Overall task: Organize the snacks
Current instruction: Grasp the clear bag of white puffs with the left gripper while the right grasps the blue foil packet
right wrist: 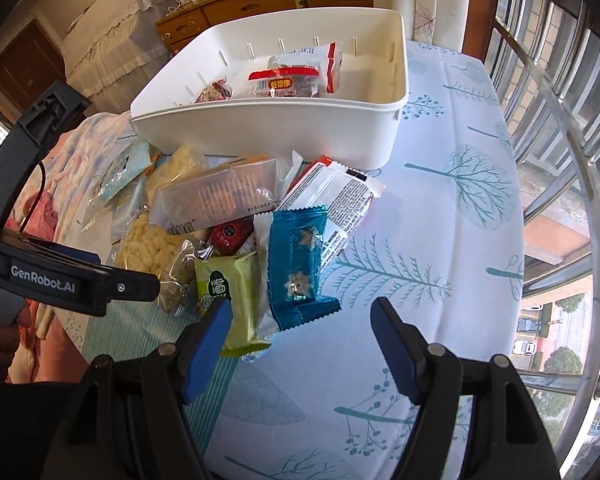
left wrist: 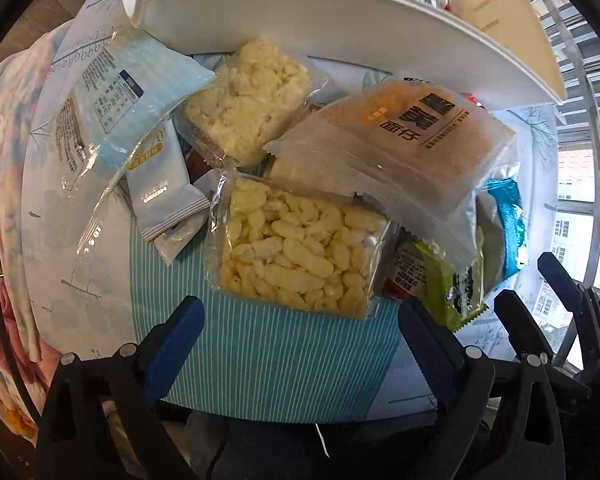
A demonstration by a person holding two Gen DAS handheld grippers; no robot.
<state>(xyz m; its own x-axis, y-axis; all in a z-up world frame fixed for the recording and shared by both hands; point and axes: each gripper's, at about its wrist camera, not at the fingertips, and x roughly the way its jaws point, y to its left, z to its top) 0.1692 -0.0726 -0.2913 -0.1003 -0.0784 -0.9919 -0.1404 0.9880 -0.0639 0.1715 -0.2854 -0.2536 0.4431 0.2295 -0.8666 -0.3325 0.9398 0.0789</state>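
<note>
A heap of wrapped snacks lies on the table in front of a white plastic bin [right wrist: 260, 136]. My left gripper [left wrist: 300, 320] is open and empty, just short of a clear pack of puffed rice sticks [left wrist: 300, 256]. A frosted bread pack [left wrist: 400, 140] leans on that pack. A second rice pack [left wrist: 248, 100] lies behind. My right gripper [right wrist: 300, 320] is open and empty, right before a blue snack pack [right wrist: 296, 264] and a green pack [right wrist: 232, 296]. The bin holds a red-labelled pack [right wrist: 286, 82] and two other packs.
A light blue pack [left wrist: 116, 104] and a white pack [left wrist: 164, 196] lie at the pile's left. A black-and-white wrapper [right wrist: 332, 196] lies by the bin. The left gripper's body [right wrist: 60, 280] shows at left. Window railings [right wrist: 560, 140] run along the right; bedding [left wrist: 4, 160] lies left.
</note>
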